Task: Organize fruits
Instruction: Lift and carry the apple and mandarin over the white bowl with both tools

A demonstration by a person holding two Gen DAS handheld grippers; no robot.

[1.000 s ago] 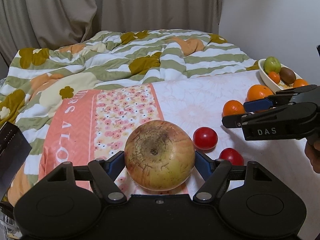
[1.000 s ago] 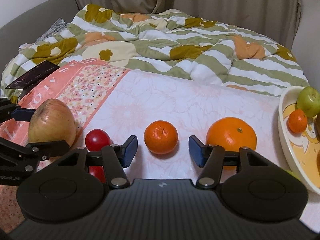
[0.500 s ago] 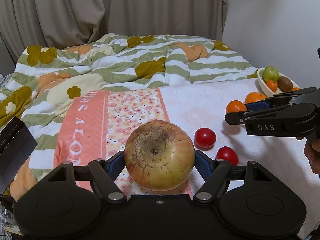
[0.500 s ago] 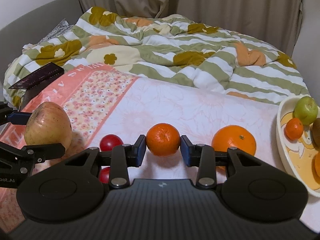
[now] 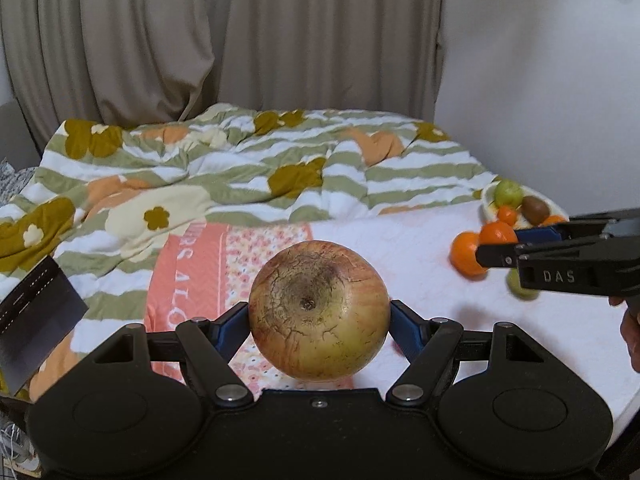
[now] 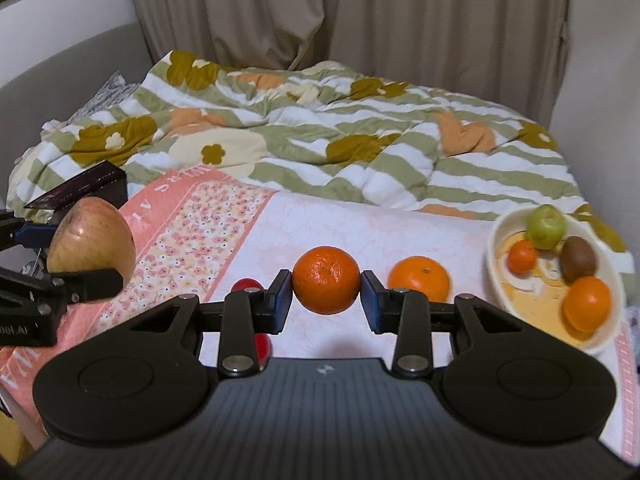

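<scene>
Only the right view shows red fruit (image 6: 246, 283); grippers clamp apple (image 5: 319, 311), mandarin (image 6: 326, 279).

We see matt black plastic on the left gripper (image 5: 319, 318) and right gripper (image 6: 326, 300), with blue pads and small shiny metal pivot pins. The apple (image 5: 319, 311) has dull, rough skin netted with brown cracks, though its flank shows a soft sheen. The mandarin (image 6: 326, 279) looks pebbled and slightly glossy. The bowl (image 6: 496, 258) seems smooth and glazed. The quilt (image 6: 360, 148) and the curtain (image 5: 224, 36) are soft matt cloth.
</scene>
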